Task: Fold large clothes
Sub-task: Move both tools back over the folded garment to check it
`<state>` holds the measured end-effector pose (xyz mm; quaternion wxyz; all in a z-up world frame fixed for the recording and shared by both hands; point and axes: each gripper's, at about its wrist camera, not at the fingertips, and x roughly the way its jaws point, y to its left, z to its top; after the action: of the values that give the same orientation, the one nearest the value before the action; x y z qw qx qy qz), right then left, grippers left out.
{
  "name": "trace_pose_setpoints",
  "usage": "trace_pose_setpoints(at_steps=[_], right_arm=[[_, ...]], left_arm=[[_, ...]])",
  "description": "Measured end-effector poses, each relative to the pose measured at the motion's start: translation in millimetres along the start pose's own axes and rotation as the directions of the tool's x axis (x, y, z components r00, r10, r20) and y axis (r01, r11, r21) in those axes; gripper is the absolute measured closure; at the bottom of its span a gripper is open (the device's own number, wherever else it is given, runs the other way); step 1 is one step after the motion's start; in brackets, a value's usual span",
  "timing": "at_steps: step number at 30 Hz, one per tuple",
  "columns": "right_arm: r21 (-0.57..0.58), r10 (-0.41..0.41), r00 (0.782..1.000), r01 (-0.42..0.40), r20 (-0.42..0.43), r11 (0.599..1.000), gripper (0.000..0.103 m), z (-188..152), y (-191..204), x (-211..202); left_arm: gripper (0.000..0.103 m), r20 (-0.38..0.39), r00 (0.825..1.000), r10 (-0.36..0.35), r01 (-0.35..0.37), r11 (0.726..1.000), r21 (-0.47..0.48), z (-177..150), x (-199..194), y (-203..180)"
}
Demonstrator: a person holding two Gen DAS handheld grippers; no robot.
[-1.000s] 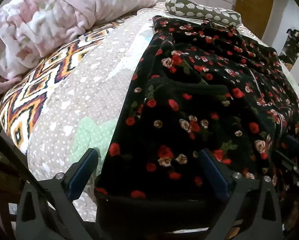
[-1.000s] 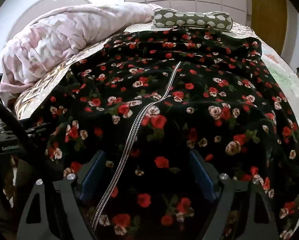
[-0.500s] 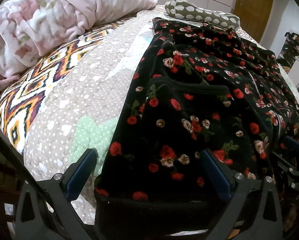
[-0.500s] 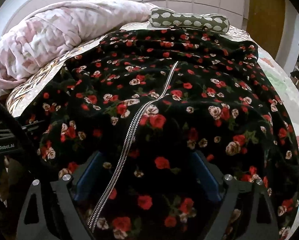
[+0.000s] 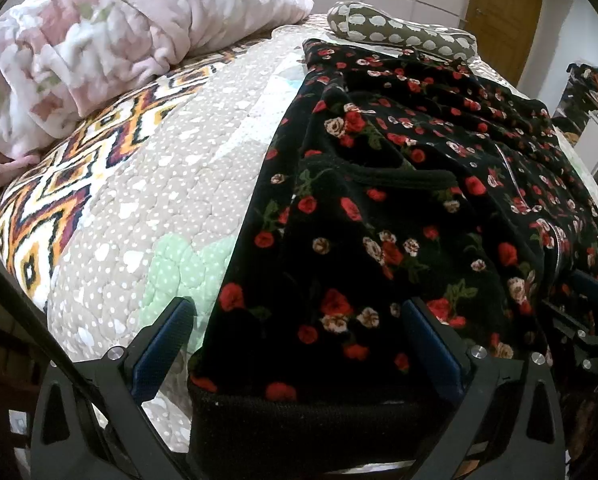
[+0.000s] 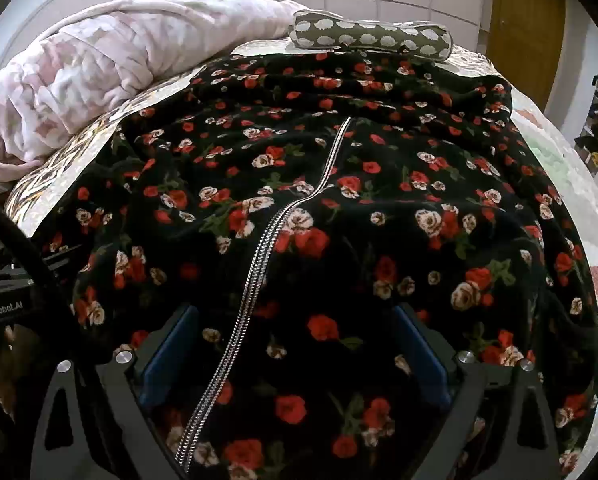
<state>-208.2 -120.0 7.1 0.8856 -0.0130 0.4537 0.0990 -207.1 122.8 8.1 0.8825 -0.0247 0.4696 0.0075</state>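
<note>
The black fleece garment with red roses (image 6: 379, 208) lies spread, unfolded, across the quilted bed (image 5: 147, 208), left tool (image 5: 299, 344) and right tool (image 6: 295, 344) both spread at its near hem, so folding seems barely begun.

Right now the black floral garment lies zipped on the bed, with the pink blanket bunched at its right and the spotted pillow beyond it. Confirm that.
One detail is wrong: the pink blanket is bunched at the left of the black floral garment, not the right, as the right wrist view shows. The rest stands: the zipper is closed, and the spotted pillow lies beyond it on the bed.
</note>
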Motion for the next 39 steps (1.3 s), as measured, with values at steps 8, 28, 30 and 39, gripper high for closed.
trace_pose_setpoints(at_steps=[8, 28, 30, 39], right_arm=[[-0.009, -0.004, 1.0, 0.004, -0.011, 1.0, 0.004, 0.7, 0.6, 1.8], [-0.007, -0.023, 0.999, 0.022, -0.025, 1.0, 0.001, 3.4, 2.3, 4.1], [0.004, -0.021, 0.999, 0.021, -0.027, 1.0, 0.001, 3.9, 2.0, 4.6], [-0.003, -0.024, 0.998, 0.024, -0.059, 1.0, 0.0, 7.5, 2.8, 7.9]], left_arm=[[0.0, 0.001, 1.0, 0.0, 0.0, 1.0, 0.0, -0.4, 0.2, -0.2], [0.0, -0.017, 1.0, -0.016, 0.016, 1.0, -0.009, 1.5, 2.9, 2.9], [0.0, -0.019, 1.0, -0.019, 0.018, 1.0, -0.013, 1.8, 3.4, 3.5], [0.0, -0.035, 0.999, -0.019, 0.019, 1.0, -0.002, 3.8, 3.0, 3.2]])
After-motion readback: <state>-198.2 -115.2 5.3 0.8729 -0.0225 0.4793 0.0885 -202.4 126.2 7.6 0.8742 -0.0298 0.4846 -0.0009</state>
